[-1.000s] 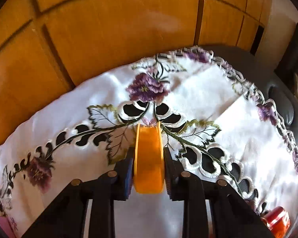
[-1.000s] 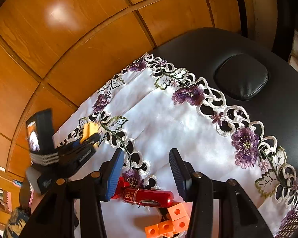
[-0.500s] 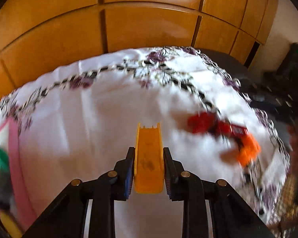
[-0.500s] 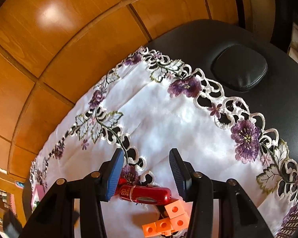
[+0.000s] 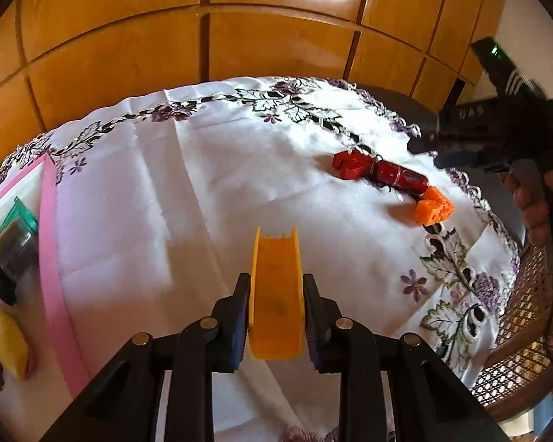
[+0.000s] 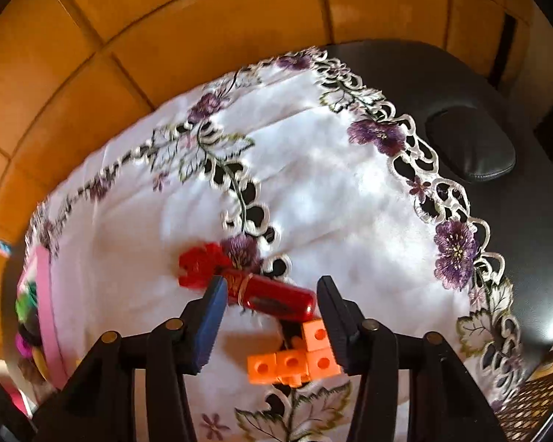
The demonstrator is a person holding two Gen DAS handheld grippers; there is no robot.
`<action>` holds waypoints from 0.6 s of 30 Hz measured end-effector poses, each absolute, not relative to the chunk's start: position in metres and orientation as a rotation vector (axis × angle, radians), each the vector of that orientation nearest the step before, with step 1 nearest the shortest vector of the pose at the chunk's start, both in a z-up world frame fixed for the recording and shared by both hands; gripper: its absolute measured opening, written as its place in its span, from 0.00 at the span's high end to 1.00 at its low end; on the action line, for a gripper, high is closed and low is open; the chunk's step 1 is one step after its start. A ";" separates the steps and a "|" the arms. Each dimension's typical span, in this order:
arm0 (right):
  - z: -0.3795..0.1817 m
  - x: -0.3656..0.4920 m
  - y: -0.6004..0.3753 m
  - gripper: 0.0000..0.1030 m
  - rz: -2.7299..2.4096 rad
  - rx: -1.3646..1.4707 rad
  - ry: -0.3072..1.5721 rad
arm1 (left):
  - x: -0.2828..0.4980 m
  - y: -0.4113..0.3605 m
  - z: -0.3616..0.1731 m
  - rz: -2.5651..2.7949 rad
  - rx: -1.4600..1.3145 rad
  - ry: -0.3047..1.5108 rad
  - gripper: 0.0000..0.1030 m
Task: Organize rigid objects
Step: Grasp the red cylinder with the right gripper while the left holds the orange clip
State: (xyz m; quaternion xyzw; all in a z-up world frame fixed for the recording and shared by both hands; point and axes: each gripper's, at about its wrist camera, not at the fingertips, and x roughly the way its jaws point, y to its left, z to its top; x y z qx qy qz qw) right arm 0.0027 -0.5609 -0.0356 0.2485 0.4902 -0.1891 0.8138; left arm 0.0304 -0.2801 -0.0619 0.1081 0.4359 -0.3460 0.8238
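At the far left of the left wrist view, a pink-rimmed tray [image 5: 49, 258] is sitting on the white embroidered tablecloth [image 5: 188, 191], holding small items: a yellow oval piece [image 5: 7, 342], a teal-lidded container [image 5: 16, 232] and others too cut off to identify. In the middle, the left gripper [image 5: 275, 316] is clamping a yellow-orange plastic channel-shaped piece [image 5: 275, 294] between its pads, lifted above the cloth. Further right, a glossy red plastic cylinder [image 5: 400, 176] is lying on the cloth, touching a red blocky piece [image 5: 352, 164] at one end and a cluster of orange plastic cubes [image 5: 433, 208] at the other. At the right edge, a person's hand [image 5: 531, 202] is gripping the other tool.

In the right wrist view, the right gripper [image 6: 272, 316] is hovering over that cylinder [image 6: 272, 296] and the cubes [image 6: 295, 361]; its jaws have just been opening and are standing moderately wide, both objects lying between them, untouched. A black padded surface [image 6: 527, 221] is showing beyond the cloth.
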 end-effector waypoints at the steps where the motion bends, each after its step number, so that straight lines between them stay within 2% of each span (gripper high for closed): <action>1: -0.036 0.004 -0.560 0.45 -0.404 0.522 1.057 | 0.029 -0.278 -0.060 -0.738 0.224 0.925 0.74; 3: -0.037 0.008 -0.557 0.34 -0.410 0.486 1.077 | 0.027 -0.274 -0.055 -0.744 0.206 0.914 0.74; 5: -0.043 0.013 -0.556 0.29 -0.409 0.499 1.113 | 0.025 -0.271 -0.051 -0.750 0.196 0.906 0.74; 18: -0.077 0.037 -0.552 0.26 -0.518 0.542 1.158 | 0.021 -0.244 -0.041 -0.743 0.129 0.887 0.74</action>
